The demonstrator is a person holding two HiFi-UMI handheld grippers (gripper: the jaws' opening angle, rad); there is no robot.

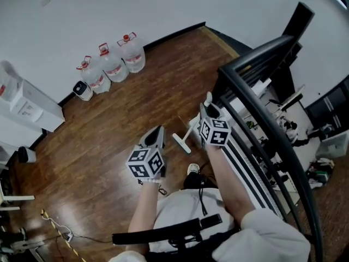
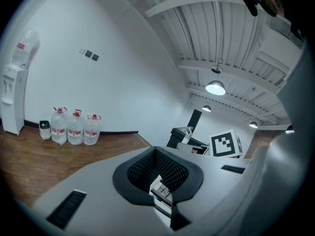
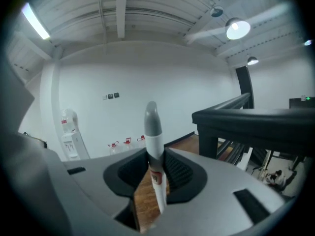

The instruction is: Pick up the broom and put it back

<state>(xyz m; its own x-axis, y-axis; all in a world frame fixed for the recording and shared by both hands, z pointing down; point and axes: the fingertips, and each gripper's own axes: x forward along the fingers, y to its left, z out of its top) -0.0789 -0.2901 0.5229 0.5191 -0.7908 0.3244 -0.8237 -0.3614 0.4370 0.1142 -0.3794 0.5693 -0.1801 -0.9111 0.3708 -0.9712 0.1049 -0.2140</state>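
Note:
The broom stands nearly upright in front of me in the head view, its white head (image 1: 182, 142) near the wooden floor. Its white handle with a grey tip (image 3: 153, 146) rises between the jaws in the right gripper view. My right gripper (image 1: 208, 109) (image 3: 153, 173) is shut on that handle, close to the top end. My left gripper (image 1: 156, 136) (image 2: 157, 173) hangs to the left of the broom, apart from it. Its jaws look shut, with nothing held between them.
A black stair railing (image 1: 256, 97) runs close on the right, with stairs and clutter beyond it. Three water bottles (image 1: 112, 64) and a small white device (image 1: 83, 90) stand against the far wall. A white water dispenser (image 1: 22, 100) stands at the left, and a cable (image 1: 54, 225) lies on the floor.

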